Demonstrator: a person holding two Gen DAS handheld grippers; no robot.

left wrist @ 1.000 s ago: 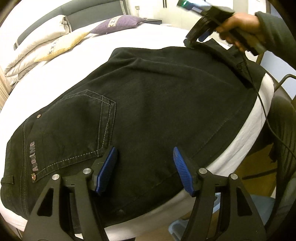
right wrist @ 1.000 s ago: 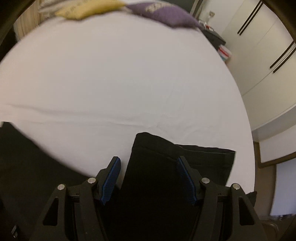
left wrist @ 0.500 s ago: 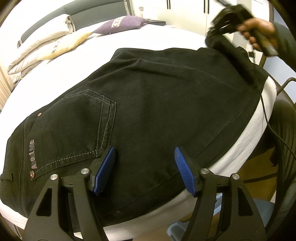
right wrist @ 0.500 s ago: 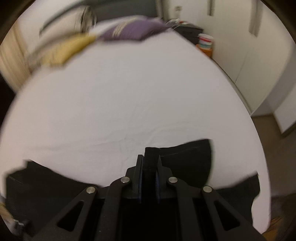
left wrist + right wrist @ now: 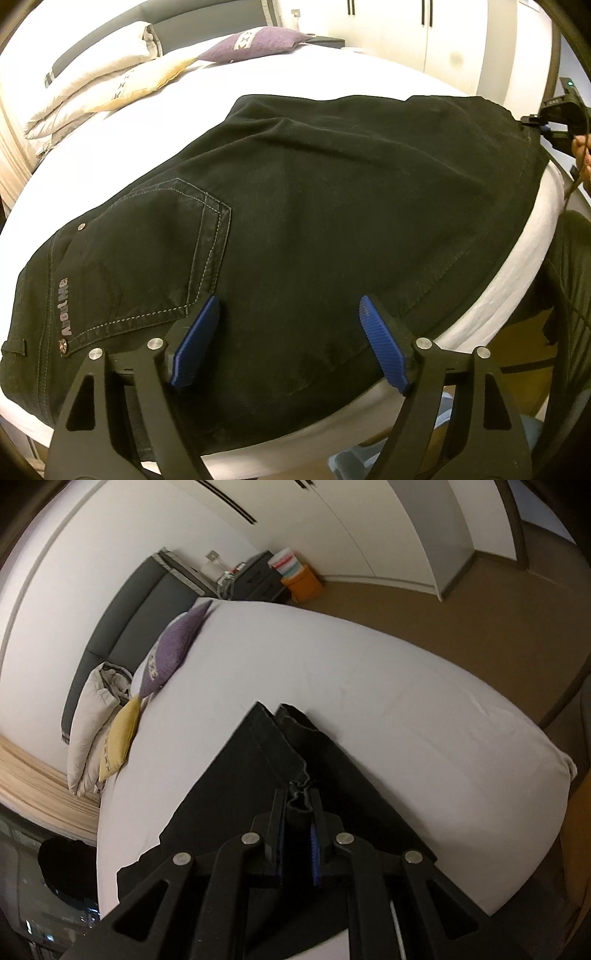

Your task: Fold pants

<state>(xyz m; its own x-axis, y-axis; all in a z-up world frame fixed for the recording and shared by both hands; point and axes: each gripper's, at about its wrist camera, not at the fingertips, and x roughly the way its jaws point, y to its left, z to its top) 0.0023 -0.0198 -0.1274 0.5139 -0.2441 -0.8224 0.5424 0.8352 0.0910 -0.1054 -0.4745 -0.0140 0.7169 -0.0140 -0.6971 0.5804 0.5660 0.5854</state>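
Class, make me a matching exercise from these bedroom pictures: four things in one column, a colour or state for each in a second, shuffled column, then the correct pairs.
Things
1. left claw
2. right claw
3. pants
4. cushion

Colour or state
A. purple
B. black, lying on the bed
C. open, nothing pinched
D. shut on a bunched fabric edge

Pairs: 1-C, 2-D, 3-B, 4-A

The right gripper (image 5: 298, 829), whose jaws stood apart around the hem of the pants (image 5: 314, 229), has clamped onto it and pulled it out toward the bed's (image 5: 332, 74) right edge, straightening the leg. The left gripper (image 5: 288, 343) has just been opening wider above the seat, nothing pinched between its jaws.
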